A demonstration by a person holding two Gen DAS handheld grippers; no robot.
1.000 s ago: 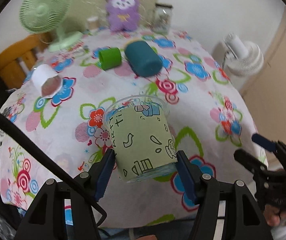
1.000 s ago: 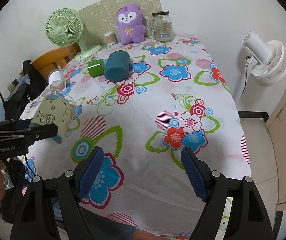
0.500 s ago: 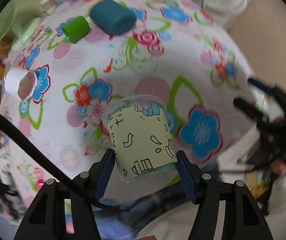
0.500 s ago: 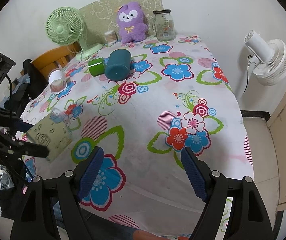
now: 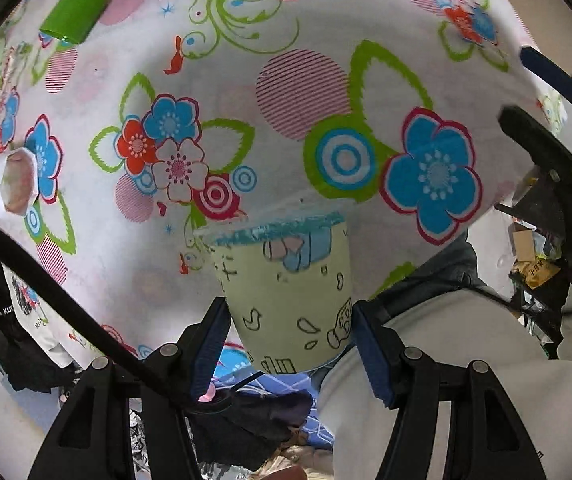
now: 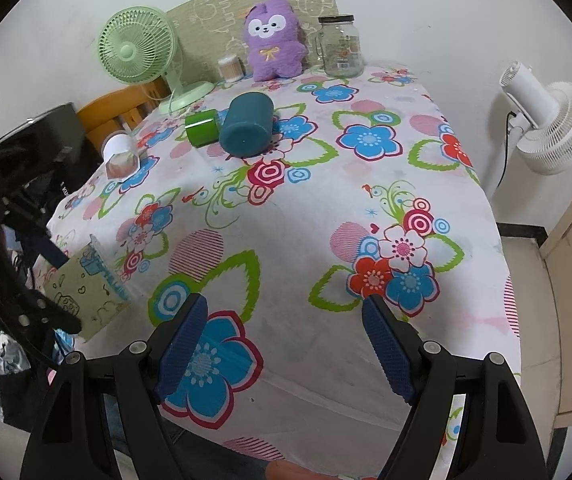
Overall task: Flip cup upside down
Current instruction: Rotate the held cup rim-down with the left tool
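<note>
Gripping the cup [image 5: 286, 300] between both pads, my left gripper [image 5: 290, 344] is tipping its rim toward the tablecloth [image 5: 245, 120] ahead. My right gripper [image 6: 286, 344] is hanging open, holding nothing.

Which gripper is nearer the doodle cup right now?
Left. The left gripper is clamped on the doodle cup. The right gripper hangs open over the tablecloth, well off to the cup's side.

White wall [image 6: 426, 12], flowered tablecloth [image 6: 306, 208], white standing fan [image 6: 546, 128], wooden chair [image 6: 121, 108], pale floor [image 6: 526, 256]
</note>
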